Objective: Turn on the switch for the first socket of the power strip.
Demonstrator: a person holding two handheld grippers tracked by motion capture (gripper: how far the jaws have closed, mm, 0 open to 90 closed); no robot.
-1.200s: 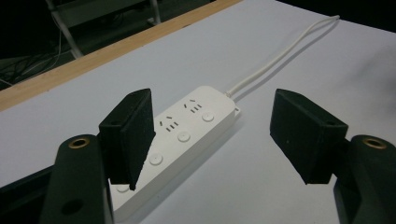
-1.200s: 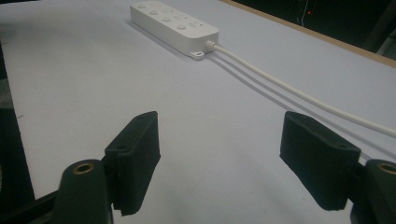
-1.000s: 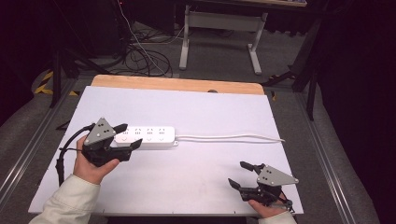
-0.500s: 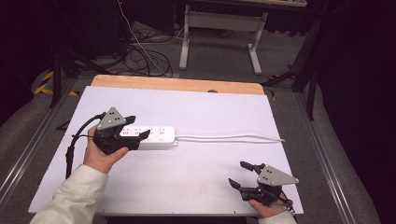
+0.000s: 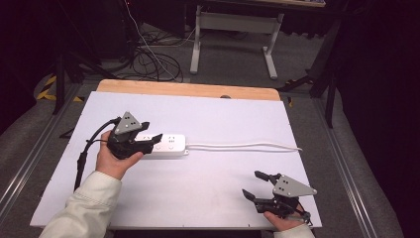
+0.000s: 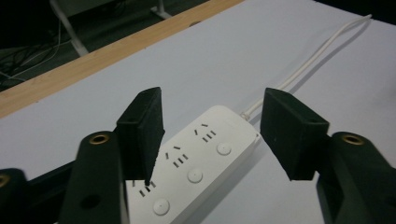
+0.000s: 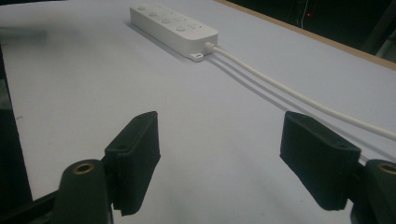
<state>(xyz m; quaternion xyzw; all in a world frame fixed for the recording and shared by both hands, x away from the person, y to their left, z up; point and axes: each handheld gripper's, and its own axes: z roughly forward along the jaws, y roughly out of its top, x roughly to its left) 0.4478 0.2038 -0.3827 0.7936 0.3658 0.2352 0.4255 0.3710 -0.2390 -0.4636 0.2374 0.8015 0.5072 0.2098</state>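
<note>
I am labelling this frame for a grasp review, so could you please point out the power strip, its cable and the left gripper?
power strip point(image 6: 205, 154), left gripper view, white top face with sockets.
cable point(image 5: 242, 146), high view, middle of the white cord.
left gripper point(image 5: 151, 133), high view, between its fingertips.

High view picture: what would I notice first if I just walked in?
Probably the white power strip lying on the pale table, with its cord trailing off to the right. The left gripper straddles its left end, its jaws just closing, fingers either side but not yet pressing. Near the front right corner, the right gripper waits open.
</note>
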